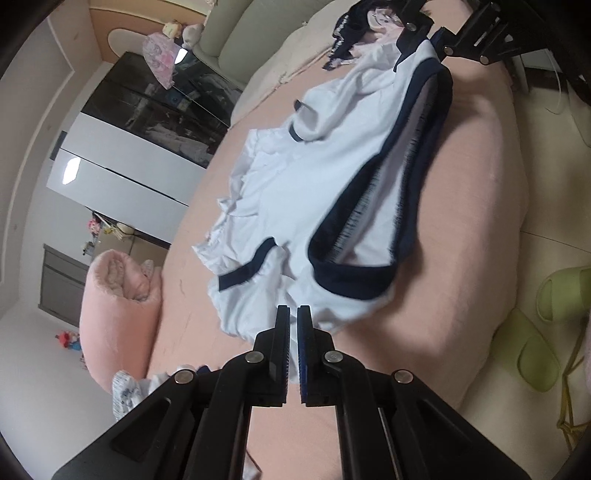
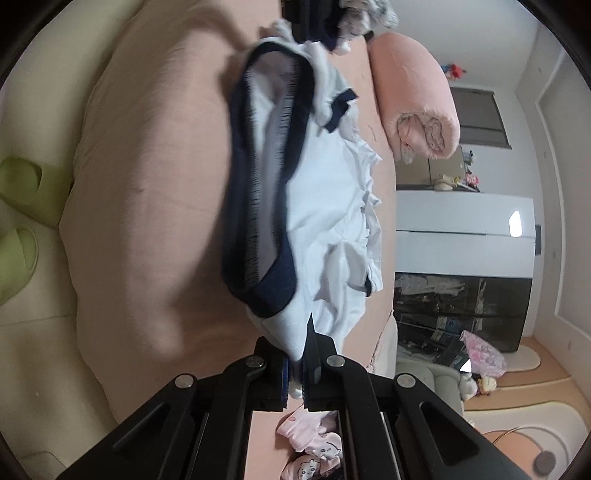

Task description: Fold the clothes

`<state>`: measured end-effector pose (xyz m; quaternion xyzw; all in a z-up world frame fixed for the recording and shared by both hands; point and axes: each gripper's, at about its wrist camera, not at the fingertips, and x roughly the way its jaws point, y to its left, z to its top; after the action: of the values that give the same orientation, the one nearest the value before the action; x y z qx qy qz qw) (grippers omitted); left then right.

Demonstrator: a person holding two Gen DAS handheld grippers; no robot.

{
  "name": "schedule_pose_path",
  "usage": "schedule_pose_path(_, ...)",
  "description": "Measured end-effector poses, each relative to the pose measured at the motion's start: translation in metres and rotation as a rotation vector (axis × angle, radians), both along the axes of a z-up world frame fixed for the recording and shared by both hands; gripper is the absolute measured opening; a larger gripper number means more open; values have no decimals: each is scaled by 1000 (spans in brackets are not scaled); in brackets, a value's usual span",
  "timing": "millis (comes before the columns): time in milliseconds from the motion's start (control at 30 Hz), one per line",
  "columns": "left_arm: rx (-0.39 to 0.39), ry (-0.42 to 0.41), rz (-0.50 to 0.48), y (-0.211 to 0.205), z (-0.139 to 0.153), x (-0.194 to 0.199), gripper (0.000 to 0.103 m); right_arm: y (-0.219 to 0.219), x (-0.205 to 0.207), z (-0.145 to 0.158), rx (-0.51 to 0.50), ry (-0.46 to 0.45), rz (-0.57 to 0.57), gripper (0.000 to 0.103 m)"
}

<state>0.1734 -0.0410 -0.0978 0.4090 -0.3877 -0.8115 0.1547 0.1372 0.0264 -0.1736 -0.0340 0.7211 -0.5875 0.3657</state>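
A white garment [image 1: 295,177] with navy trim hangs stretched between both grippers over the pink bed [image 1: 461,221]. Its wide navy-edged opening gapes toward the bed's edge, and its lower part rests crumpled on the sheet. My left gripper [image 1: 293,310] is shut on one corner of the white cloth, which shows between its pads. At the far end, my right gripper [image 1: 430,40] pinches the other corner. In the right wrist view, the garment [image 2: 325,192] drapes over my shut right gripper [image 2: 295,354], hiding its fingertips. The left gripper [image 2: 306,22] shows dark at the top.
A rolled pink blanket [image 1: 118,295] lies at the bed's far side. Loose clothes are heaped near the right gripper [image 1: 369,29] and under it [image 2: 314,443]. Green slippers [image 1: 535,350] sit on the floor beside the bed. A wardrobe [image 1: 147,129] lines the wall.
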Motion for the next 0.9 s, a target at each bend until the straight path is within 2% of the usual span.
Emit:
schedule_pose_path(133, 53, 18, 14, -6, 12, -8, 3, -14, -12, 21, -42, -34, -39, 4)
schedule_pose_path(300, 224, 39, 49, -21, 30, -11, 4, -33, -32, 46, -98, -49, -84, 4)
schedule_pose_path(400, 376, 3, 89, -36, 32, -10, 4, -36, -32, 51, -104, -27, -77, 4)
schedule_pose_path(500, 424, -6, 104, -43, 27, -5, 8, -39, -32, 52, -102, -20, -73, 4)
schedule_pose_path(567, 380, -14, 91, -40, 21, -1, 22, -42, -33, 54, -99, -12, -71, 4)
schedule_pose_path(600, 353, -22, 78, -37, 18, 1, 46, -43, -34, 55, -100, -9, -70, 4)
schedule_pose_path(633, 323, -33, 60, -34, 15, 2, 77, -44, -34, 56, -101, -7, -70, 4)
schedule_pose_path(667, 293, -44, 40, -30, 12, 4, 87, -45, -35, 58, -110, -4, -74, 4)
schedule_pose_path(700, 262, -48, 17, -26, 9, 5, 90, -46, -36, 61, -116, -7, -79, 4)
schedule_pose_path(800, 154, -78, -65, -9, -1, 9, 90, -52, -45, 72, -134, -14, -91, 4)
schedule_pose_path(900, 84, -86, -109, -1, -11, 2, 90, -58, -50, 82, -156, -11, -103, 4)
